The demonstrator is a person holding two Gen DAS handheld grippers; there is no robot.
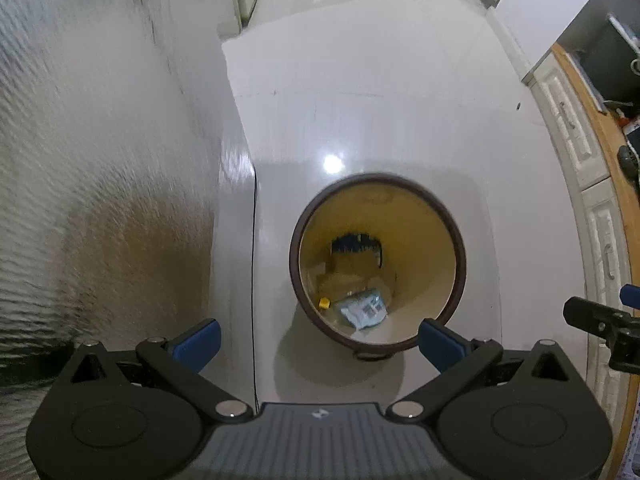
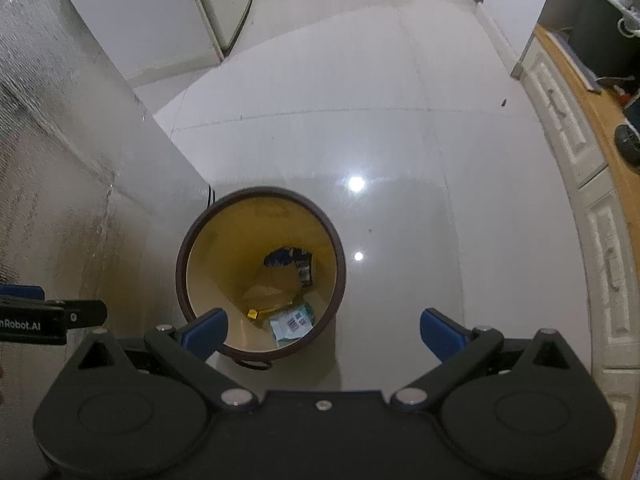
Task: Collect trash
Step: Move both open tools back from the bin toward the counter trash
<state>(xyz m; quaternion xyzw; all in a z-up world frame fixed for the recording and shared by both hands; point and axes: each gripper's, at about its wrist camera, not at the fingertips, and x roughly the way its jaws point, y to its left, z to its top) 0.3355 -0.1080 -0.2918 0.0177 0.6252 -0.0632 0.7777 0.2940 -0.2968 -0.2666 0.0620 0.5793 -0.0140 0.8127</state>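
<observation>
- The left claw (image 1: 318,342) is held wide open and nothing is gripped between its blue pads (image 1: 200,344)
- The right claw (image 2: 324,334) is likewise spread open and empty; its left pad overlaps the near rim of the bin in the right wrist view
- The bin (image 1: 460,264), round, dark-rimmed and yellow inside, is seen standing upright on the floor below and ahead of both claws, its mouth facing up toward them
- From the left claw the bin is found ahead and slightly to the right; from the right claw it is found ahead and to the left, so it lies roughly between the two
- Trash is seen at the bottom of the bin: a pale blue printed packet (image 2: 292,324), a small yellow piece (image 2: 253,313) just beside it, flattened cardboard (image 1: 344,276) and a dark wrapper (image 2: 280,258) farther back
- No loose trash can be made out on the visible floor (image 2: 400,140); a small dark speck (image 2: 503,101) near the cabinets is too small to identify
- A textured wall panel (image 1: 100,160) is noted close on the left of the bin, with a thin black cable (image 1: 253,280) running down its edge
- White cabinet fronts (image 2: 608,264) under a wooden table (image 2: 592,104) close the right side
- Open floor is judged ample ahead and to the right; the left is judged tight
</observation>
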